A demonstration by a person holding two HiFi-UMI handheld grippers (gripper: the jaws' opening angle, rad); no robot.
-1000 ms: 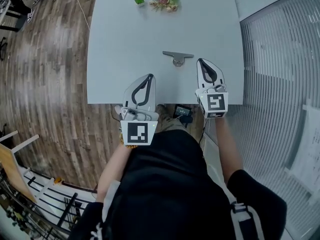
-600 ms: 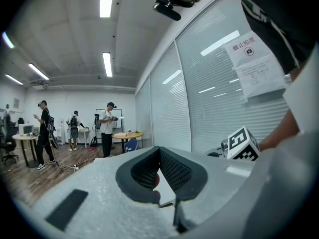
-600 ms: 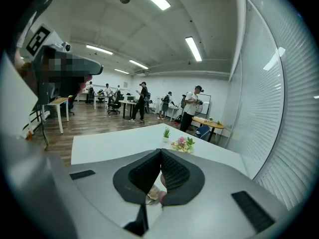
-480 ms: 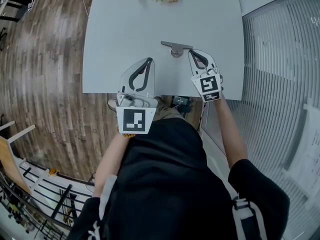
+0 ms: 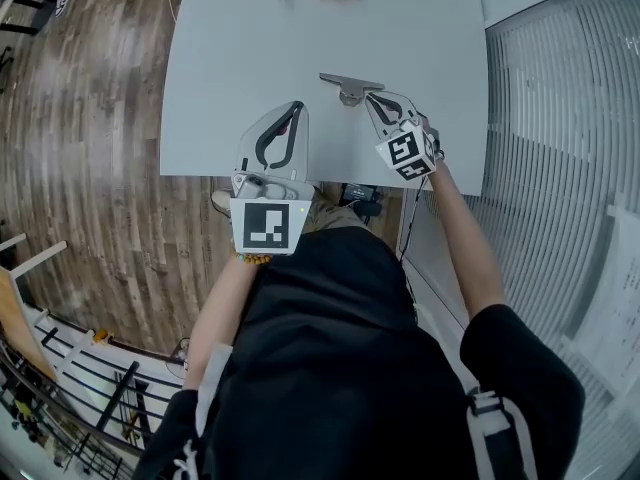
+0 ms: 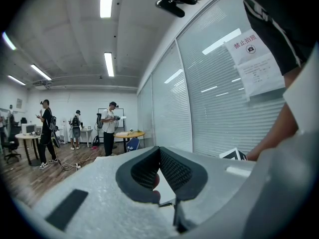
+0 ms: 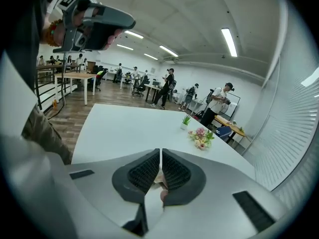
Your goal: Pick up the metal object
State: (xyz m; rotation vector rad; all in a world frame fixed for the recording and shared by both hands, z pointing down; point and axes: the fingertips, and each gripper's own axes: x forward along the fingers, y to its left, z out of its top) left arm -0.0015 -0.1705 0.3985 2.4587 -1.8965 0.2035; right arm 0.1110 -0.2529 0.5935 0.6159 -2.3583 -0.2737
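A flat grey T-shaped metal object [image 5: 350,85] lies on the white table [image 5: 250,48], right of its middle. My right gripper [image 5: 371,99] points at it from the near right, its tip just beside the object's stem. Its jaws are opening, parted by only a thin slit [image 7: 161,151], with nothing between them. The object is hidden in the right gripper view. My left gripper [image 5: 296,107] hovers over the table's near edge, left of the object and well apart from it. Its jaws [image 6: 159,148] meet at the tips and hold nothing.
A small green plant [image 7: 186,119] and a bunch of flowers [image 7: 201,137] stand at the table's far end. A glass wall with blinds [image 5: 560,118] runs along the right. Wooden floor [image 5: 80,118] lies to the left. Several people stand far off in the room.
My right gripper has moved forward and left, from near the table's front edge up to the metal object. The left gripper has edged forward over the table.
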